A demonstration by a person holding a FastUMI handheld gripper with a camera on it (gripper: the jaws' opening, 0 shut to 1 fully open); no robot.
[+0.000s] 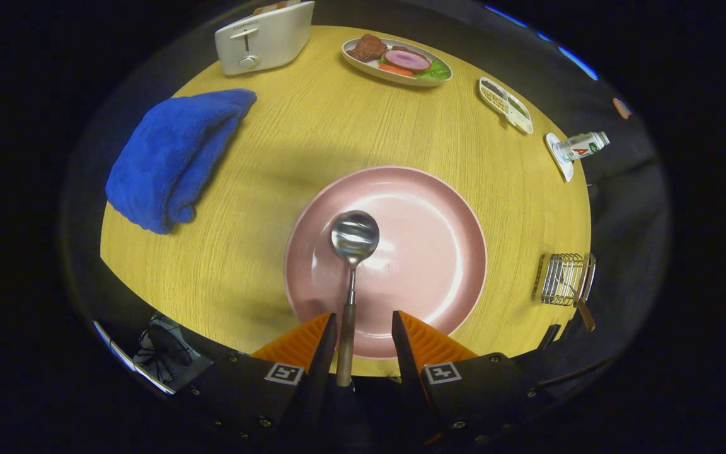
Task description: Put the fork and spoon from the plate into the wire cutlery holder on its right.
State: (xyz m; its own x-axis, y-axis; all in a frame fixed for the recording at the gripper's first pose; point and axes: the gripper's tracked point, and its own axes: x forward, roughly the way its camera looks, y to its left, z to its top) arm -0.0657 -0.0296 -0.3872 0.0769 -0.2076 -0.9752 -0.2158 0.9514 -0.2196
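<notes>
Fingers: the gripper (363,328) has its two fingers apart, with a narrow gap. The spoon handle lies in this gap, against the inner side of the left finger (312,343). The right finger (416,343) stands clear of the handle, so both fingers do not press on it.
Spoon: the spoon (351,265) has a metal bowl and a wooden handle. It points straight ahead from the fingers. Its bowl is over the middle of the plate, a little to the left side, and the handle runs back over the near rim.
Plate: the pink plate (426,214) is round and sits on the surface just ahead of the fingers. I cannot tell if the spoon rests on it or is a little lifted.
Cutlery holder: the wire cutlery holder (566,279) stands to the right of the plate, near the edge of the surface, apart from the plate. A wooden handle (585,313) sticks out from it toward the near side; the head of this piece is too small to tell.
Surface: the yellow wood-grain surface (338,126) carries all things.
Left side: a blue towel (174,157) lies crumpled, well apart from the plate.
Far side: a white toaster (265,38), an oval dish with toy food (397,61), a small divided tray (505,104).
Far right: a small bottle (580,146) lies on its side by a white dish.
</notes>
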